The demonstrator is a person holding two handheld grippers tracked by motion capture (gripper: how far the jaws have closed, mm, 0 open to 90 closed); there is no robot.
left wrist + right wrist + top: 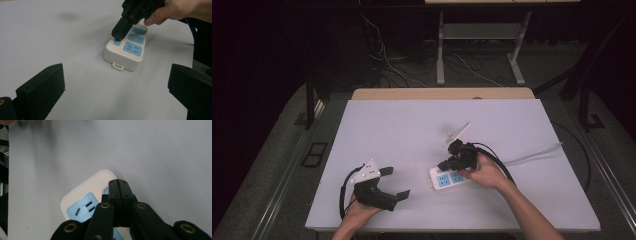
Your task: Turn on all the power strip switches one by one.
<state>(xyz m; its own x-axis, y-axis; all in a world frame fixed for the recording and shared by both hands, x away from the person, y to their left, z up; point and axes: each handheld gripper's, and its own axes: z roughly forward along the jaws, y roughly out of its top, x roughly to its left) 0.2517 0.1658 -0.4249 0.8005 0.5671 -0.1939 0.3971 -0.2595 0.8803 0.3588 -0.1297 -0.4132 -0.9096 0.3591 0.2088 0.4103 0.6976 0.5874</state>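
Note:
A white power strip (447, 178) with blue sockets lies flat on the white table (412, 120), right of the middle. My right gripper (443, 165) is shut with nothing between its jaws. Its joined tips (117, 36) point down onto the small blue switch (116, 43) at the strip's (125, 53) near end. In the right gripper view the closed tips (118, 185) cover that switch, and a small red light (98, 190) glows on the strip (85, 192) beside them. My left gripper (395, 183) rests open near the front left, facing the strip with a bare gap (117, 78).
The strip's grey cable (537, 152) runs off to the table's right edge. A small white angled part (457, 134) lies just behind the right gripper. Beyond the far wooden edge (442, 93) stand desk legs and loose floor cables.

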